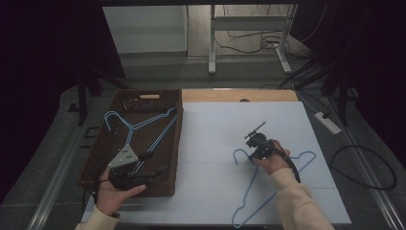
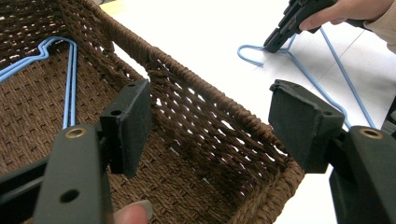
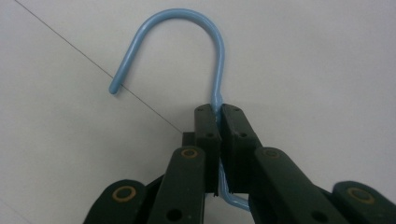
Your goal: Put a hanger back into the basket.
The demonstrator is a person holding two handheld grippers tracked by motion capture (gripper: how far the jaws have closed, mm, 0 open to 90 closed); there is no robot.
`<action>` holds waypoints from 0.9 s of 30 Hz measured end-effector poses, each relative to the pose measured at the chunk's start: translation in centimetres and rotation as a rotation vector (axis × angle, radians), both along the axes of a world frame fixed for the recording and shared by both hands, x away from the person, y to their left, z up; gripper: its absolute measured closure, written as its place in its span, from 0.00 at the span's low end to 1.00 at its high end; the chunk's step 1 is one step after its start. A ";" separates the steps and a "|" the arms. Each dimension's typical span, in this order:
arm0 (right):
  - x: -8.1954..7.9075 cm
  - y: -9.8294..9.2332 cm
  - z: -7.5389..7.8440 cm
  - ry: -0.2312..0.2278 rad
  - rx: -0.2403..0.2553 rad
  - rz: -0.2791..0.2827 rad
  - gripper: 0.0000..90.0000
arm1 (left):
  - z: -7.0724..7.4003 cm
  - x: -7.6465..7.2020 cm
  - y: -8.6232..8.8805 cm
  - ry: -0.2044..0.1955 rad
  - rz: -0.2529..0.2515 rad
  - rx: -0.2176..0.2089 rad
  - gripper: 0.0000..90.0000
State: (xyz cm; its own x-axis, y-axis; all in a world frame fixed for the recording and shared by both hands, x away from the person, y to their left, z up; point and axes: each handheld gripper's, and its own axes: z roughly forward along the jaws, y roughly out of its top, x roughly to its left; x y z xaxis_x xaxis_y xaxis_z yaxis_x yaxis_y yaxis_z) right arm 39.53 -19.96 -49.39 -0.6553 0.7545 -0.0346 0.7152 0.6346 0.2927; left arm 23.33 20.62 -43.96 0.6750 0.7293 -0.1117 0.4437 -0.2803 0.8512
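right gripper: black two-jaw gripper (image 1: pixel 254 147) in the person's right hand (image 1: pixel 271 160), jaws clamped tight on the neck of the light blue wire clothes hanger (image 1: pixel 268 189), just under its hook (image 3: pixel 177 44)
hanger on table: lies flat on the white foam sheet (image 1: pixel 215 143), right of the basket, hook end pointing toward the basket, triangle body running back toward the person's cream sleeve (image 1: pixel 299 203)
left gripper: black two-jaw gripper with grey three-cornered plate (image 1: pixel 125 165) in the left hand (image 1: pixel 112 194), jaws spread wide, nothing between the pads (image 2: pixel 133 123)
left gripper place: over the near right corner of the brown woven wicker basket (image 1: pixel 103 143), one jaw inside, one outside the wall
in basket: second light blue wire hanger (image 1: pixel 143 125), lying on the woven floor, apart from the left jaws
basket: sits on the left edge of the foam sheet, well apart from the gripped hanger
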 end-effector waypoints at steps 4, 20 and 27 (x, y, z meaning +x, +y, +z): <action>-0.2 -0.3 0.1 -0.017 0.032 0.011 0.96 | 0.0 0.0 0.0 0.000 0.002 0.000 0.35; -1.5 -0.7 2.4 -0.154 0.137 0.035 0.96 | 0.4 -0.2 -1.2 0.019 -0.022 -0.024 0.35; -1.5 -0.7 2.6 -0.170 0.165 0.036 0.96 | 0.6 -0.1 -2.9 0.035 -0.046 -0.025 0.34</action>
